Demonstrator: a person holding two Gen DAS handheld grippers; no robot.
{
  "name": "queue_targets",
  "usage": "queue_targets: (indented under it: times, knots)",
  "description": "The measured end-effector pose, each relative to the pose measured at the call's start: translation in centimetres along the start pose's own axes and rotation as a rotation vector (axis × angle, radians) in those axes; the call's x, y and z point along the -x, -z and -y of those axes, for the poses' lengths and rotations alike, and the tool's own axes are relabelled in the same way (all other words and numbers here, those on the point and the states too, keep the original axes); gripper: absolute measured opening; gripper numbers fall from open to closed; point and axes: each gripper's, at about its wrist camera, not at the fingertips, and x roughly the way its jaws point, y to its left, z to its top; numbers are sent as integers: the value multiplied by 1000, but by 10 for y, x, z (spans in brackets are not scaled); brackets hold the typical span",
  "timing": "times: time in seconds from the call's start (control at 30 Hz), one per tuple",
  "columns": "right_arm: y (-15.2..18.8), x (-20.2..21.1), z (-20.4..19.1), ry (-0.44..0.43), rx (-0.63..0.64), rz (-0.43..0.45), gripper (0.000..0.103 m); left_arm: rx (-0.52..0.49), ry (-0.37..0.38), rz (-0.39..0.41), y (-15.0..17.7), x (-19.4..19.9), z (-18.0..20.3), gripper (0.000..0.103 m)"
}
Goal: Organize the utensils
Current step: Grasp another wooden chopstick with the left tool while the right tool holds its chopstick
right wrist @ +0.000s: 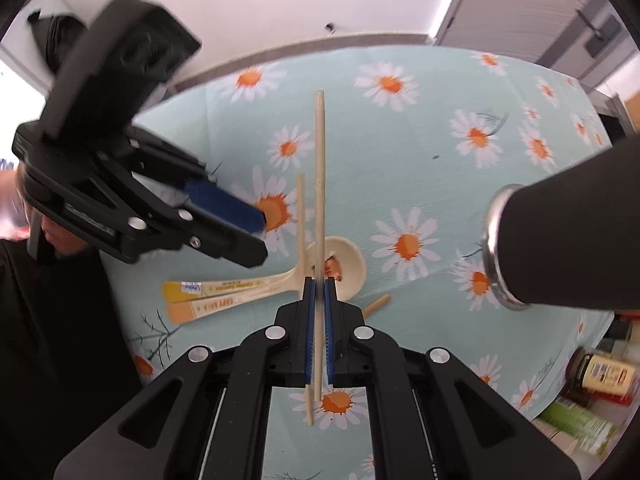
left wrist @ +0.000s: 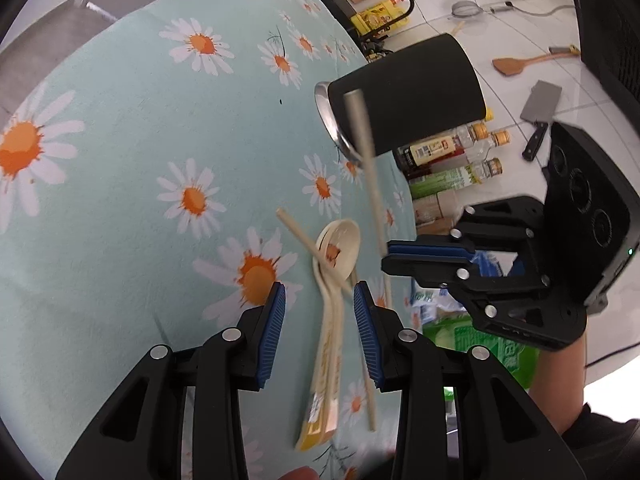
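My right gripper [right wrist: 319, 280] has its jaws squeezed tight on one long pale wooden chopstick [right wrist: 320, 184]. The stick is up off the surface [right wrist: 420, 152], which wears a light blue cloth with white and orange daisies. It runs straight out past the tips, and a bit pokes out behind them too.

My left gripper [left wrist: 320, 300] has its jaws wide open and holds nothing. It hangs low over two cream plastic soup spoons [left wrist: 334, 276] with yellow and orange handle ends. They lie nested together on the cloth. Another pale chopstick [left wrist: 308, 246] lies across the spoon bowls, and one more [left wrist: 368, 384] lies beside the handles.

The black round holder with a shiny metal rim [left wrist: 404, 96] is near the far edge of the surface. I think the stick should go in there, though I can't see the opening well.

Here is what could go wrong. The stick is thin and smooth, so it could slip or swing in the jaws if I move fast. Its tip could hit the shiny rim and miss the hole. A hard bump could push the holder, and it sits close to the edge with bottles below. My two grippers are also near each other, so they could knock together. My left jaws could catch the crossing chopstick when I go for the spoons.
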Motion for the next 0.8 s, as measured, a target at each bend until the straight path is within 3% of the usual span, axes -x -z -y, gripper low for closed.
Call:
queue_targets:
  times: [0.3, 0.47, 0.57, 0.8]
  knots:
    - [15, 31, 10, 37, -114, 141, 5, 105, 13, 71, -16, -4, -6, 32]
    - [19, 33, 7, 46, -127, 173, 5, 165, -22, 87, -22, -10, -16, 12]
    - [27, 38, 9, 54, -161, 197, 5, 195, -32, 115, -23, -7, -19, 10]
    - [40, 48, 23, 72, -243, 273, 5, 240, 31, 142, -24, 0, -21, 6]
